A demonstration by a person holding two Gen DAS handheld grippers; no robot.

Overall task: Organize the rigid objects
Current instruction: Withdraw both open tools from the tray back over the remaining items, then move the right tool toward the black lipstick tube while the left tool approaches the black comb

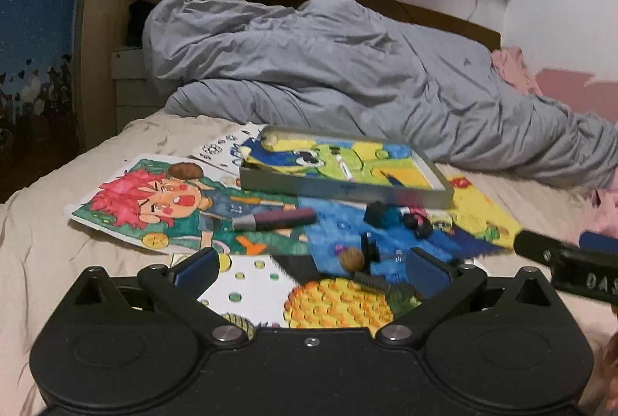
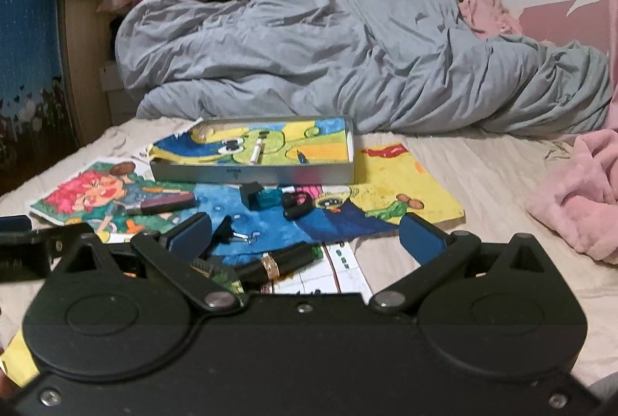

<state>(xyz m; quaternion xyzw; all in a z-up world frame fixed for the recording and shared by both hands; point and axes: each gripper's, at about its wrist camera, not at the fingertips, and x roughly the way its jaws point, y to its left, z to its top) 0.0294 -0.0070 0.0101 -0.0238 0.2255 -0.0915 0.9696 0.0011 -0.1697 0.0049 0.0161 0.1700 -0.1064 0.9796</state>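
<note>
A shallow metal tin (image 1: 343,188) (image 2: 251,174) lies on drawings on the bed, with a small white tube (image 1: 342,167) (image 2: 256,151) inside it. In front of it lie a maroon marker (image 1: 276,219) (image 2: 166,204), a teal bottle with black cap (image 1: 380,215) (image 2: 260,197), a black and pink object (image 1: 417,223) (image 2: 295,205), a brown ball (image 1: 351,257), a black clip (image 2: 224,234) and a black lipstick with gold band (image 2: 278,263). My left gripper (image 1: 313,269) is open above the pineapple drawing. My right gripper (image 2: 305,236) is open, low over the lipstick.
Colourful drawings (image 1: 154,207) (image 2: 386,184) cover the beige sheet. A crumpled grey duvet (image 1: 347,68) (image 2: 347,60) lies behind the tin. Pink fabric (image 2: 571,196) sits at the right. The right gripper shows in the left wrist view (image 1: 571,257), the left gripper in the right wrist view (image 2: 27,242).
</note>
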